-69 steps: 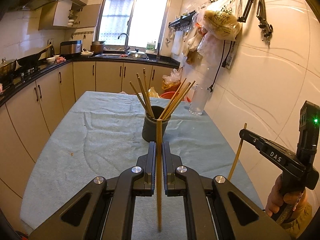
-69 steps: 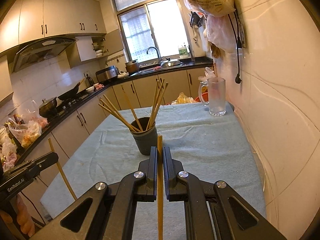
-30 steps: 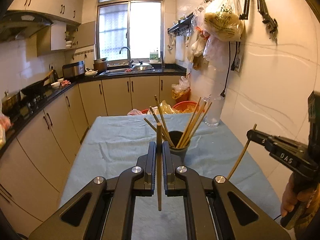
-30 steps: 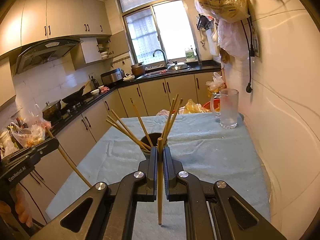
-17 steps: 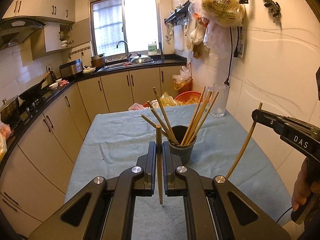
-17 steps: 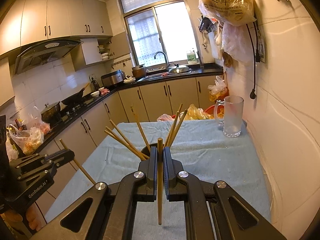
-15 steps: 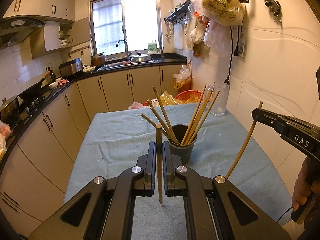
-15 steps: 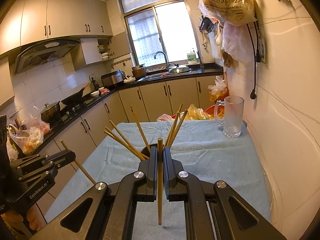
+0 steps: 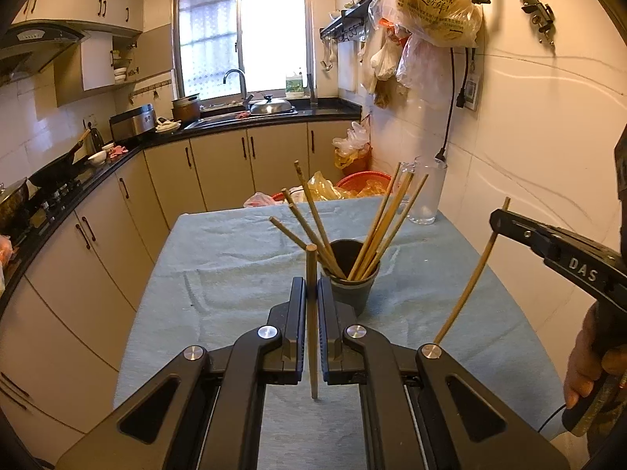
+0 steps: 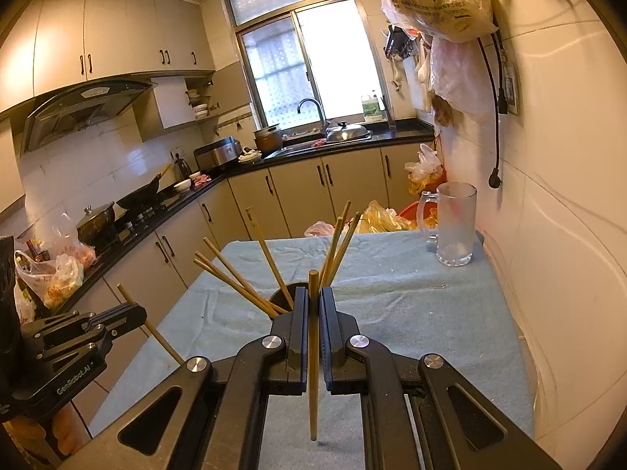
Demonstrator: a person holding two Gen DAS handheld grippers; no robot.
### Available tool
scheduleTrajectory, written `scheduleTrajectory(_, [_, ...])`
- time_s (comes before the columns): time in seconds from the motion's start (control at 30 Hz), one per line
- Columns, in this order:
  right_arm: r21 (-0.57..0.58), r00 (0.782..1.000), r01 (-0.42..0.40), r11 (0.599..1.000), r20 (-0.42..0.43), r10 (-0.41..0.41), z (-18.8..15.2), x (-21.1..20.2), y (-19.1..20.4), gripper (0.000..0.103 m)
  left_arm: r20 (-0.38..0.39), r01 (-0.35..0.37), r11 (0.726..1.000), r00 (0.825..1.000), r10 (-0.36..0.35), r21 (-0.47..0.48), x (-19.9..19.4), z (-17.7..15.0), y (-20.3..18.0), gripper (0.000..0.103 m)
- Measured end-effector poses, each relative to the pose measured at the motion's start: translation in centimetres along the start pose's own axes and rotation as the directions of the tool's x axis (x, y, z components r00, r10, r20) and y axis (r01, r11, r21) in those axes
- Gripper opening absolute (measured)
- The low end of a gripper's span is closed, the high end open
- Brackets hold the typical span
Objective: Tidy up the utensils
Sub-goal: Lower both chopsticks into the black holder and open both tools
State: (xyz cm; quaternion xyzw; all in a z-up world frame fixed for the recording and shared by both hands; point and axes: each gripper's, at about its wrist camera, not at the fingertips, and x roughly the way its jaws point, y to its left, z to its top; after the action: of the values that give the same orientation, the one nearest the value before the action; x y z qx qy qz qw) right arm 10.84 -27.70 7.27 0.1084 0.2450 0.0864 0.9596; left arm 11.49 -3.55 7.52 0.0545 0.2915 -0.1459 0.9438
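While each tool stays clenched on one upright chopstick, the dark cup bristling with splayed chopsticks stands just beyond; a glass mug sits behind it on the tabletop.

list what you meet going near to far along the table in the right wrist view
right gripper shut on a chopstick → dark cup of chopsticks → glass mug at the table's far right corner

Glass mug near wall on blue cloth; hanging bag, contents unclear; wok on stove.
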Motion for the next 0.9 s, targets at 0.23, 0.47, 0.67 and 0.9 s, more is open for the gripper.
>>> scheduleTrajectory(0.23, [0.019, 1.0, -0.003, 1.0, 0.026, 0.002, 0.9, -0.1, -0.3, 0.006, 0.072, 0.049, 0.999, 0.996, -0.049, -0.008, -2.5, 1.2, 0.1, 0.005])
scheduleTrajectory(0.47, [0.026, 0.992, -0.008, 1.0, 0.123, 0.004, 4.2, -1.1, -0.3, 0.006, 0.155, 0.094, 0.995, 0.984, -0.088, -0.03, -4.9, 4.5, 0.6, 0.005])
scheduleTrajectory(0.67, [0.034, 0.979, -0.023, 0.999, 0.201, 0.016, 7.7, -0.2, 0.2, 0.006, 0.249, 0.109, 0.993, 0.964, -0.095, -0.046, -5.3, 8.3, 0.1, 0.005])
scheduleTrajectory(0.9, [0.074, 0.973, -0.05, 0.996, 0.229, 0.032, 10.2, 3.1, 0.2, 0.006, 0.31, 0.114, 0.988, 0.948, -0.077, -0.105, -1.5, 11.7, 0.0, 0.005])
